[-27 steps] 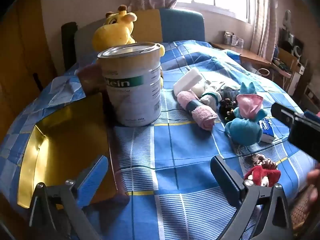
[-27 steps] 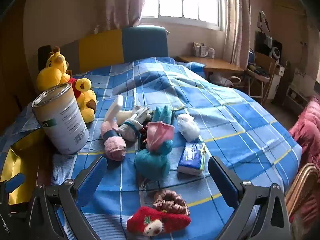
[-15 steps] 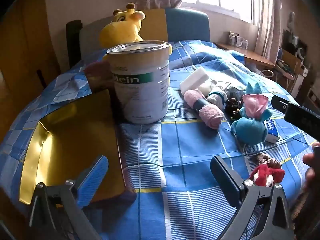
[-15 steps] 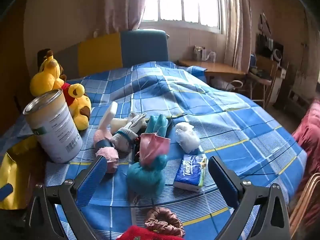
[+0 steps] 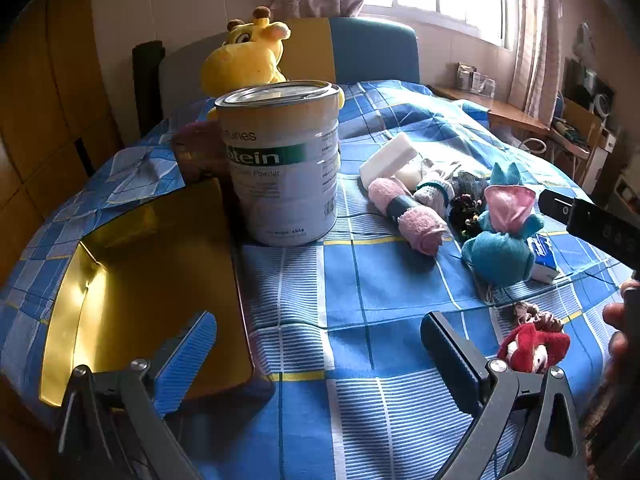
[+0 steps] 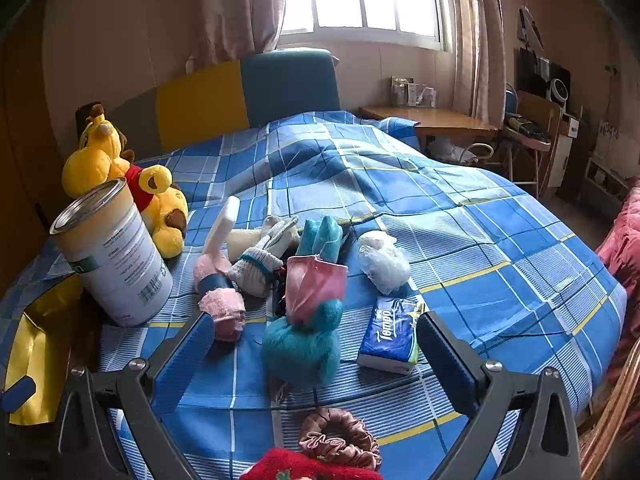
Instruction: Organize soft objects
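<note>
Across the bottom of the left wrist view, the left gripper (image 5: 318,344) is gaping wide, holding nothing, above the checked bedspread (image 5: 360,280); a shiny gold box (image 5: 132,280) is lying lower left beside a cylindrical metal tin (image 5: 280,160). Low in the right wrist view, the right gripper (image 6: 312,344) is spreading empty, framing a fuzzy teal plush (image 6: 306,332) at centre, a red plush (image 6: 304,468) peeking at the bottom edge.

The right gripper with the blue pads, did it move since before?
Yes. The right gripper moved forward and lower over the bed: the red plush toy has slid almost off the bottom edge, and the teal plush bunny now sits between its fingers.
</note>
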### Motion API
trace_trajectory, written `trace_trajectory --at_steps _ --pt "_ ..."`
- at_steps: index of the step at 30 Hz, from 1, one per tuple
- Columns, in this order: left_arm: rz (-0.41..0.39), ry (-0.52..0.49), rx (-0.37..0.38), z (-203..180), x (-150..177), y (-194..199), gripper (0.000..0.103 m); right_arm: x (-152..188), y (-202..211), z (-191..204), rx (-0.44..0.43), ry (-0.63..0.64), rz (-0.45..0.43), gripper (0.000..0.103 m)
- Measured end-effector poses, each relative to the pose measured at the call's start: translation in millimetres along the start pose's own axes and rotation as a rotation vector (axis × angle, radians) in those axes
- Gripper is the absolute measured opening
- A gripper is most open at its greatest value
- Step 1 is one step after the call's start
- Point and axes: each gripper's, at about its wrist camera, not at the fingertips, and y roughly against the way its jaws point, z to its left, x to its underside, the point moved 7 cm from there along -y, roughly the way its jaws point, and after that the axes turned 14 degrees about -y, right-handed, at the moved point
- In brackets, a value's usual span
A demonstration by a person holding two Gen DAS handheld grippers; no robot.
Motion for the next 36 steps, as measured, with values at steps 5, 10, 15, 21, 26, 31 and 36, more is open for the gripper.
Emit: trace_trajectory --at_steps 5,10,15,21,26,31,36 --pt "-0.001 -0.002 -0.002 -0.3 1.3 1.1 0.103 0.0 -0.7 -0.7 0.000 -0.011 0.007 0.103" --pt "0.001 0.004 0.013 1.2 2.5 1.3 0.103 0.1 -0.5 -2.2 0.001 -0.016 0.008 0.103" --pt "-0.007 0.012 0.033 2.0 3.3 2.3 0.103 -0.1 -0.8 -3.3 0.001 -0.022 0.012 0.103" --pt "-0.015 0.008 0.033 1.7 3.0 3.0 0.103 -0.5 -0.5 -2.9 0.001 -0.020 0.010 0.103" --pt "-0.031 0.008 0.050 1.0 2.5 7.1 0.103 -1.2 0.6 -3.3 0.000 -0.027 0.004 0.103" --pt "-0.027 0.027 0.081 1.2 2.6 8.1 0.103 -1.6 1.8 -4.8 -0.004 -0.035 0.002 0.103" --pt "-0.019 0.025 0.087 0.4 2.8 7.8 0.103 -2.3 2.5 -5.5 -0.009 -0.044 0.005 0.103"
